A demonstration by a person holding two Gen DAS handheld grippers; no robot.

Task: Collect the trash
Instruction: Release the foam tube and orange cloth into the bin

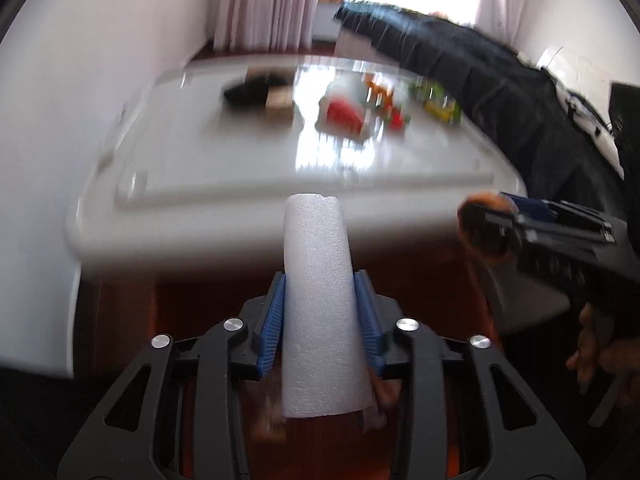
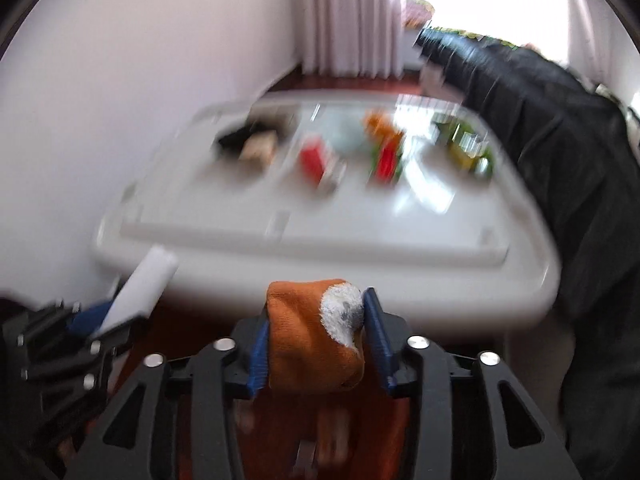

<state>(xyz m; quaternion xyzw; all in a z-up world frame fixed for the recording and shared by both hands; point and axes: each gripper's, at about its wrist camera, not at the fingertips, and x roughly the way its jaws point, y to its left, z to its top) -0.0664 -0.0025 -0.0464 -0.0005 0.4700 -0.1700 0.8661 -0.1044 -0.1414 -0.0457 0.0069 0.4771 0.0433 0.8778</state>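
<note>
My left gripper [image 1: 319,280] is shut on a white foam piece [image 1: 320,300] that stands up between its blue pads, held in front of the white table's near edge. My right gripper [image 2: 316,304] is shut on an orange peel [image 2: 308,340] with white pith showing. Each gripper shows in the other's view: the right one [image 1: 476,220] at the right with the peel, the left one [image 2: 120,304] at the lower left with the foam piece [image 2: 140,288]. Both views are motion-blurred.
The white table [image 1: 280,216] carries a black and tan item [image 1: 260,94], a red pack [image 1: 342,114], and small orange, red, green and yellow items [image 1: 400,104]. A dark jacket [image 1: 500,92] hangs at the table's right. White wall at left, curtain behind.
</note>
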